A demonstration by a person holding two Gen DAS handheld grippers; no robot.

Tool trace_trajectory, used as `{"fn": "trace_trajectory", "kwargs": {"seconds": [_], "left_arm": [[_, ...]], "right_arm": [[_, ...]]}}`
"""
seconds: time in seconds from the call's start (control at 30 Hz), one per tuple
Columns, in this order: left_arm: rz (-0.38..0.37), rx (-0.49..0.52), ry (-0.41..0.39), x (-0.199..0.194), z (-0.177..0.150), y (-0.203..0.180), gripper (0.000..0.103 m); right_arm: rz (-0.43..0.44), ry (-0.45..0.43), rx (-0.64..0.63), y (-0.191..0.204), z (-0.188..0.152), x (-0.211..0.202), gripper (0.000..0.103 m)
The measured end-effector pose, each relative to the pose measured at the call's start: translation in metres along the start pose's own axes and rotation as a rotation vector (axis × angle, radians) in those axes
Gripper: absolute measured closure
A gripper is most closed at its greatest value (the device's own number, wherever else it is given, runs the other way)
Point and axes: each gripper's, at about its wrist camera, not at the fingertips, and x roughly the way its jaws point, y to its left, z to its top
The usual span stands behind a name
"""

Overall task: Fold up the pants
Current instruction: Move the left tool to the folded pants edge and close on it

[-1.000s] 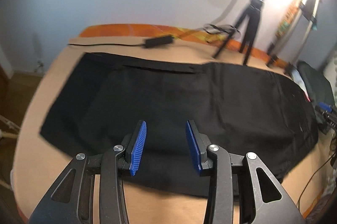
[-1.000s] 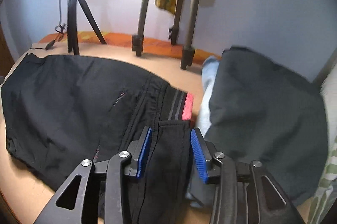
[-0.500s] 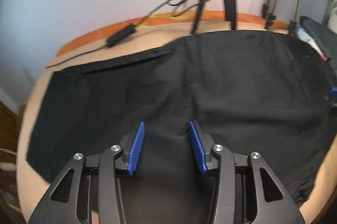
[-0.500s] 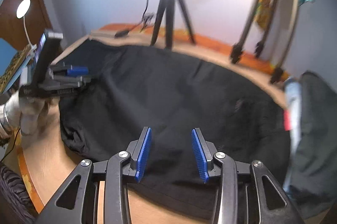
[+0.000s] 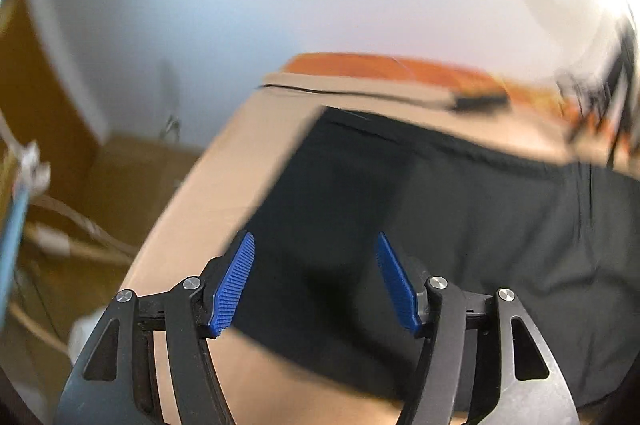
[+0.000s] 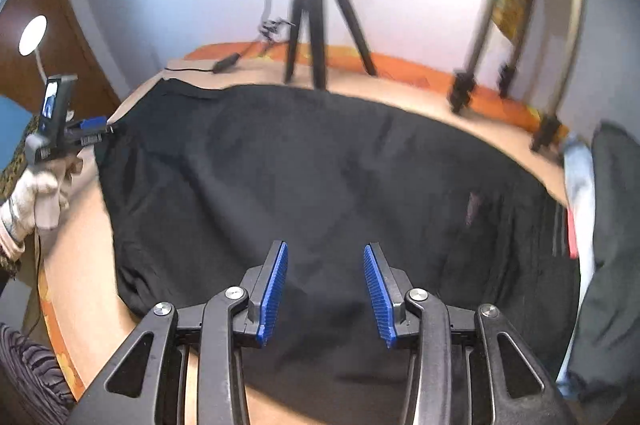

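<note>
Black pants (image 6: 320,177) spread flat across the tan tabletop (image 6: 84,265). Dark folded clothes (image 6: 612,225) at 3 o'clock, black tripod (image 6: 316,21) at 12 (its feet behind the far hem). Left gripper (image 5: 314,277) has swung to the leg end, fingers spread wider than before; right gripper (image 6: 324,289) open, empty.

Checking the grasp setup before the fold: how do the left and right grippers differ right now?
The left gripper hangs over the leg-end corner of the black pants, partly above bare table; the right gripper sits over the pants' near edge, cloth beneath both fingers. The left view is motion-blurred, the right sharper. Both are open and hold nothing.
</note>
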Motion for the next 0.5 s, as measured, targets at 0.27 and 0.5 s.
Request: {"fn": "trace_trajectory", "kwargs": {"seconds": [0.27, 0.5], "left_arm": [[-0.109, -0.186, 0.056, -0.001, -0.007, 0.072, 0.04], [-0.151, -0.27, 0.078, 0.009, -0.024, 0.092, 0.04]], "right_arm": [[0.083, -0.01, -0.097, 0.059, 0.026, 0.016, 0.062], [0.087, 0.023, -0.155, 0.091, 0.045, 0.045, 0.062]]}}
